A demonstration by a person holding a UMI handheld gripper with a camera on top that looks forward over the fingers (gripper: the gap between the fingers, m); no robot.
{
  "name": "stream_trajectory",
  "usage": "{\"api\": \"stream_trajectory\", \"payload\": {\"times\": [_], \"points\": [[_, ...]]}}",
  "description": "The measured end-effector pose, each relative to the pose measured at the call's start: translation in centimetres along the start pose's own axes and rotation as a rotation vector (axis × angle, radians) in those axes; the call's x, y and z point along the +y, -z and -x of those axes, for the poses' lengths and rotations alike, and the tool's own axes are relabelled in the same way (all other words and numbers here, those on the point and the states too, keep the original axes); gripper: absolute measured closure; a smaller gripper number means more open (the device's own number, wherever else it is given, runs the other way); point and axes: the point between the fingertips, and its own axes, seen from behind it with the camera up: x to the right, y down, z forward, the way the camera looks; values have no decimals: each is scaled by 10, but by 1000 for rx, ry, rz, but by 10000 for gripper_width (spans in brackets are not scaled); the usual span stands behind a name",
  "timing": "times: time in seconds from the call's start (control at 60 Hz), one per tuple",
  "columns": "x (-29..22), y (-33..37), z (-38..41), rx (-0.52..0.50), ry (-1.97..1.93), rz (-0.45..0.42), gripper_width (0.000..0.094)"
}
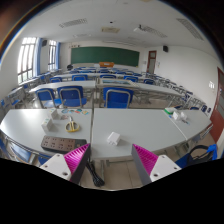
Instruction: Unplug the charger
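Gripper view shows a classroom: rows of blue chairs [70,96], a green board [104,56] on the far wall, windows [27,60] at one side. Gripper [110,160] is held above and short of the near edge of a white surface [130,128], fingers [76,160] spread wide, released, nothing between them. Near that edge, just ahead of the left finger, lies what looks like a power strip [57,145] with a dark cable [93,170] running off the edge between the fingers; the charger itself is probably plugged in there, but its body is too small to tell apart. Farther back on the surface sits a small brass-coloured item [72,127], a small white object [112,138] near the middle, and a greenish thing [176,114] toward the far right corner. Step in hand, as judged: approach, not yet at the plug. To do it well: swing left and lower toward the strip, line the fingers up on both flat sides of the charger body, not on the cable, close firmly, then pull straight out along the socket axis. Risk: the strip is loose and may lift or slide with the plug.
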Motion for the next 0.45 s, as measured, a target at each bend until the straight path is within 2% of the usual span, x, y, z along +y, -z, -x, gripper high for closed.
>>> {"api": "stream_trajectory", "payload": {"times": [0.183, 0.45], "points": [[15, 65, 6, 26, 25, -25, 81], [29, 100, 9, 53, 24, -17, 81]]}}
